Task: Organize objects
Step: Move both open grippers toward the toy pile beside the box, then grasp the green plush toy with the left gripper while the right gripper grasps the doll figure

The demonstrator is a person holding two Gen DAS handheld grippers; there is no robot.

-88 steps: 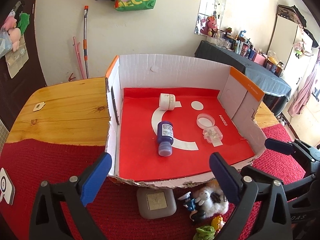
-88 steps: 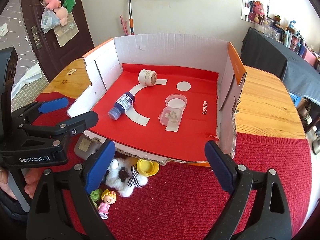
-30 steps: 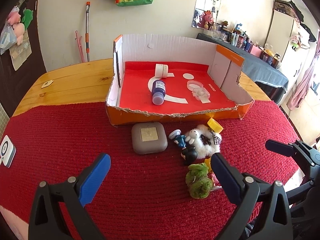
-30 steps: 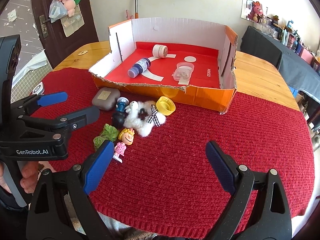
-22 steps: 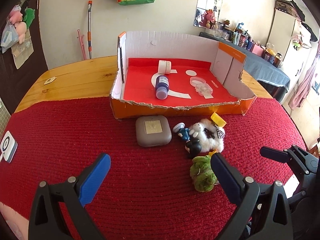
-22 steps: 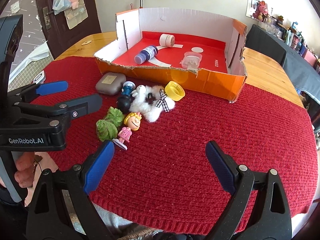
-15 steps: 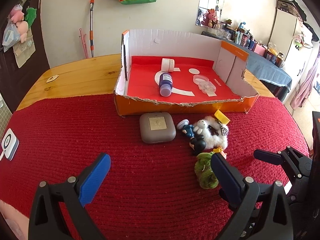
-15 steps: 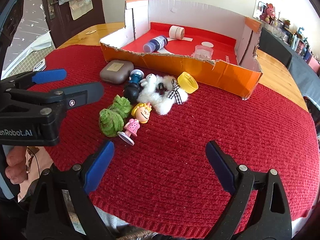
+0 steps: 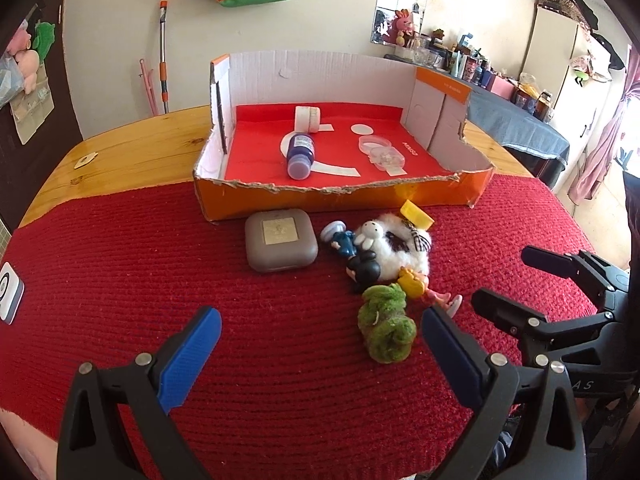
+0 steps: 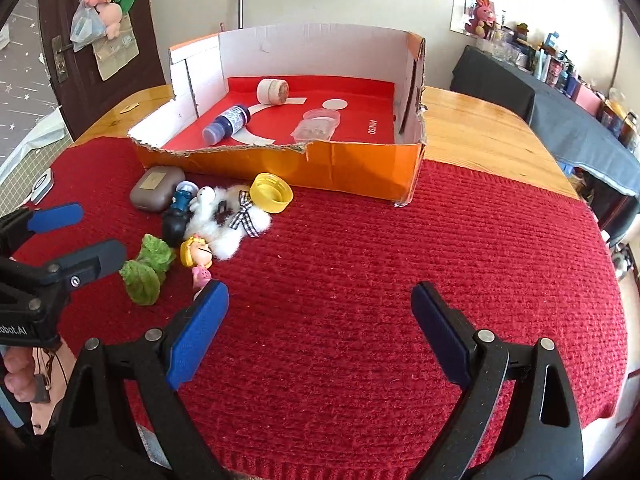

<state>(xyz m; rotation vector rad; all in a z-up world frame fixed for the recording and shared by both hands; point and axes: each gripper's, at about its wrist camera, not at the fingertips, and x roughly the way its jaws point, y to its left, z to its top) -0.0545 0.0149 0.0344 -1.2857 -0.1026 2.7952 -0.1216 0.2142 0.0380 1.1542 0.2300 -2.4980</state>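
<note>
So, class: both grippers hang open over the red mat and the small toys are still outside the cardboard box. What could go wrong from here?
1. The toys lie bunched: the green plush touches the yellow-haired doll, so a grasp may drag a neighbour along.
2. The box front wall is torn and low; a carried toy could catch it.
3. The blue bottle lies on its side inside and might roll if bumped.

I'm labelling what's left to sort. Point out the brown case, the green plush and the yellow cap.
brown case (image 9: 281, 239): left wrist view, lid top.
green plush (image 9: 386, 322): left wrist view, fuzzy body.
yellow cap (image 10: 271, 192): right wrist view, open inside.
</note>
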